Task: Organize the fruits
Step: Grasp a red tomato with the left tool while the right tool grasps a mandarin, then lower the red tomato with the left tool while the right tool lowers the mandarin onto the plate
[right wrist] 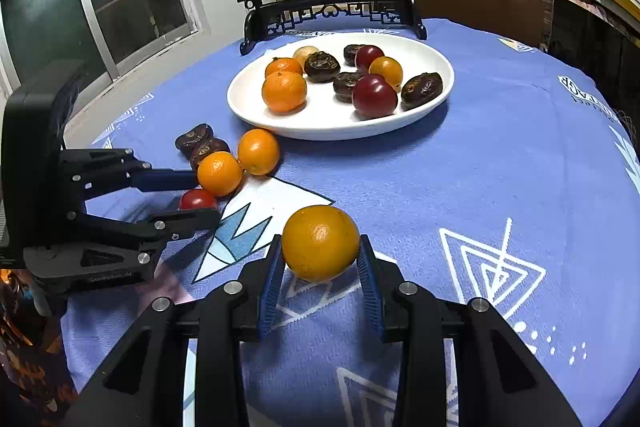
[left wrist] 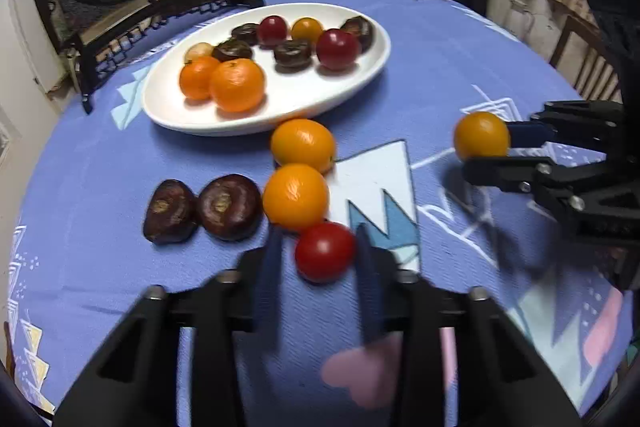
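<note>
At lower centre, the right tool grips an orange. The left tool, blurred, brackets a half-hidden tomato without touching; plate behind.

Both low, close wrist views face the shared white plate.

Cloth right of plate open; loose oranges block left.

Tablecloth periwinkle blue, white-teal geometric print; plate white; gripper pads blue.
</note>
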`<action>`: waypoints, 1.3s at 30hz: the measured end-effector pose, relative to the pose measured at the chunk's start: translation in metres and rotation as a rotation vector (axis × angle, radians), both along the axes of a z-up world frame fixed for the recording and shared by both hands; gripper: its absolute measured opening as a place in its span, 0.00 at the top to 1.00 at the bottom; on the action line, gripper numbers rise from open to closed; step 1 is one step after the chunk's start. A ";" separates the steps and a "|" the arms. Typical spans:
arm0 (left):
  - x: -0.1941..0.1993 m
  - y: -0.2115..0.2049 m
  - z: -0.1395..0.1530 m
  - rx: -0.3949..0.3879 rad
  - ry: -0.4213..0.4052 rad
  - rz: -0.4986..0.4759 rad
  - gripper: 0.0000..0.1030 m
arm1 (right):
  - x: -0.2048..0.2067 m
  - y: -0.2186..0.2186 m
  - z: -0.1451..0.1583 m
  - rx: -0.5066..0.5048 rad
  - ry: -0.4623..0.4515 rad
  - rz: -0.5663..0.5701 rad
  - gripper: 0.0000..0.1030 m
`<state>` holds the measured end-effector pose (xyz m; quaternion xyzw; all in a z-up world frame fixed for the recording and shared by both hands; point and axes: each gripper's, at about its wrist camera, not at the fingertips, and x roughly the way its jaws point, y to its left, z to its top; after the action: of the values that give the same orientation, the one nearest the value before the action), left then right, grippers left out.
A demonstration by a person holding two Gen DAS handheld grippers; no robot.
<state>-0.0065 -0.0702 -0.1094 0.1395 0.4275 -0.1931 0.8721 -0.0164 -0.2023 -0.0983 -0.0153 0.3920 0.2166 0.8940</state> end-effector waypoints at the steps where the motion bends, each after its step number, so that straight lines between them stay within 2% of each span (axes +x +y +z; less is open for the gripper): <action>1: -0.003 0.002 0.001 0.004 -0.009 0.001 0.72 | -0.001 -0.001 0.000 0.003 -0.001 -0.001 0.65; 11: -0.013 0.034 0.050 -0.036 -0.160 0.046 0.72 | -0.004 0.007 0.010 0.028 -0.028 0.007 0.65; 14: -0.013 0.033 0.039 0.001 -0.151 0.041 0.72 | -0.004 0.015 0.003 0.009 -0.007 0.029 0.65; 18: -0.006 0.035 0.032 -0.009 -0.125 0.048 0.72 | -0.003 0.021 0.001 0.009 0.007 0.047 0.65; 24: 0.023 0.031 0.053 -0.034 -0.160 0.063 0.72 | 0.006 0.032 0.006 -0.012 0.004 0.069 0.65; 30: 0.058 0.020 0.102 -0.077 -0.267 0.057 0.72 | 0.024 0.030 0.044 -0.001 -0.088 0.060 0.65; 33: 0.076 0.015 0.120 -0.097 -0.309 0.071 0.72 | 0.038 0.022 0.075 0.040 -0.170 0.037 0.65; 36: 0.095 0.010 0.129 -0.106 -0.328 0.098 0.72 | 0.053 0.015 0.099 0.085 -0.232 0.007 0.65; 39: 0.116 0.010 0.125 -0.103 -0.328 0.152 0.72 | 0.072 0.011 0.116 0.134 -0.282 -0.019 0.65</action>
<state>0.1091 -0.0602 0.0156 0.0916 0.2785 -0.1233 0.9481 0.0554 -0.1912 0.0180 0.0177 0.2473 0.2295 0.9412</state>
